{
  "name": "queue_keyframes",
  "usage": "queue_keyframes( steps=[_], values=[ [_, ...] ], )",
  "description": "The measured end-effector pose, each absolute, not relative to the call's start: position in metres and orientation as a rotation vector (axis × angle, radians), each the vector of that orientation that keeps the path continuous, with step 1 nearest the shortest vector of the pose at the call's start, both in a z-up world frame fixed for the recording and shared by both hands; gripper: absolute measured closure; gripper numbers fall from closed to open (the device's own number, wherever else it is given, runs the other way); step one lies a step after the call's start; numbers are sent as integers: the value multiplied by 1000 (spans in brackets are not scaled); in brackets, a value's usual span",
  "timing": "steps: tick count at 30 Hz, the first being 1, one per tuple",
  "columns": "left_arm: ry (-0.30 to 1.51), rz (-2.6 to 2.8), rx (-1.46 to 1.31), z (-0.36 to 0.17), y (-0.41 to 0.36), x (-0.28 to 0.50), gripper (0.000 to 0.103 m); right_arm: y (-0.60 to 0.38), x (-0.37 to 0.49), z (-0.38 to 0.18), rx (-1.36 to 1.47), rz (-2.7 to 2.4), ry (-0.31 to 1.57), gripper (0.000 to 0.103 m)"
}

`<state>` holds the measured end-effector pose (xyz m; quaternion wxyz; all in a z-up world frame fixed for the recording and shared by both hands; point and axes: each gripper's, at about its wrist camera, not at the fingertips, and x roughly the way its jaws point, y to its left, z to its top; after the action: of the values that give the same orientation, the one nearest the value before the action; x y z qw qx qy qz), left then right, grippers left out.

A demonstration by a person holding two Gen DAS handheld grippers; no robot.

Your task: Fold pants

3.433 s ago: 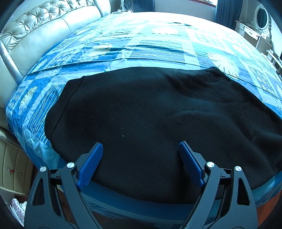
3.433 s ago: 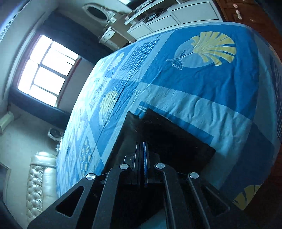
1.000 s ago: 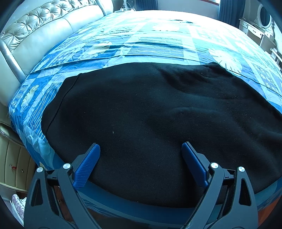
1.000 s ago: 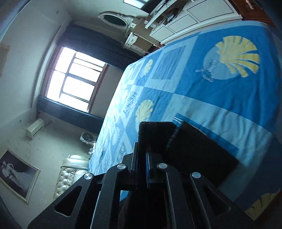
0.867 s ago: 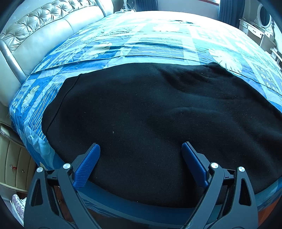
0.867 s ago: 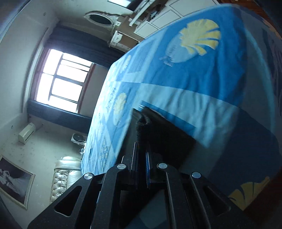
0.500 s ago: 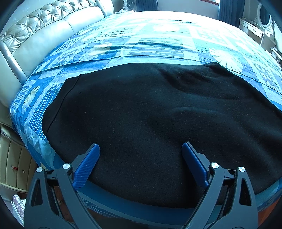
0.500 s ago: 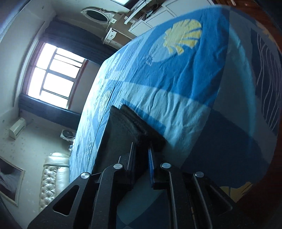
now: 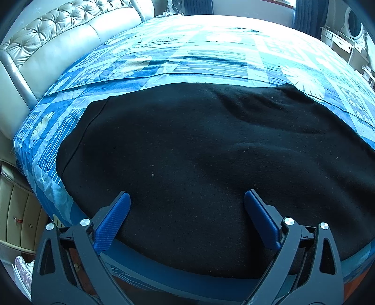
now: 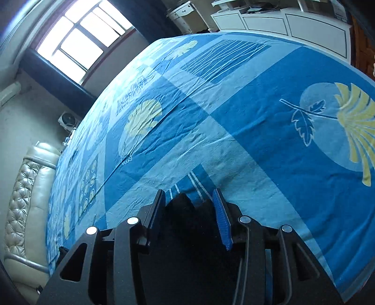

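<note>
Black pants lie spread flat across the near part of a bed with a blue patterned sheet. My left gripper hovers just above them near the bed's front edge, open wide, its blue pads holding nothing. In the right wrist view an end of the pants bunches up on the sheet between the fingers of my right gripper. Its jaws stand narrowly apart and are closing. The blue pad is not seen pressing on the cloth.
A padded cream headboard runs along the left of the bed. Bedside drawers stand below the bed's left corner. White cabinets and a window lie beyond the far side. A mirrored dresser stands at the back right.
My right gripper, shut on the pants' end a second ago, has rolled, swung across the bed and parted its jaws; the cloth now lies on the sheet. The left gripper has stayed still.
</note>
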<state>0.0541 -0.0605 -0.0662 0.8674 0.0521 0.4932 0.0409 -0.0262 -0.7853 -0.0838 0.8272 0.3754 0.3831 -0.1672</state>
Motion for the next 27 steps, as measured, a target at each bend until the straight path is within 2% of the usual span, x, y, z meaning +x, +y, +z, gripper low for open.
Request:
queue_keyframes(
  steps=[4,9,15,20,23,27],
  values=[
    [1034,87,110,-66,-61,55,5,-786,-34,-74,804,-392,754,90],
    [1029,87,108,-67,-60,55,3,-797,-41,-90,834,-456,747,90],
    [1023,81,109,-69,-59,57,2,-794,-62,-78,948,-455,641,79],
    [1010,73,114,-69,-59,55,2,-726,-109,-55,1079,-319,484,61],
    [1003,64,124,-68,-60,54,2,-664,-121,-68,1214,-139,499,60],
    [998,42,142,-65,-62,49,2,-590,-117,-101,1344,10,614,60]
  ],
)
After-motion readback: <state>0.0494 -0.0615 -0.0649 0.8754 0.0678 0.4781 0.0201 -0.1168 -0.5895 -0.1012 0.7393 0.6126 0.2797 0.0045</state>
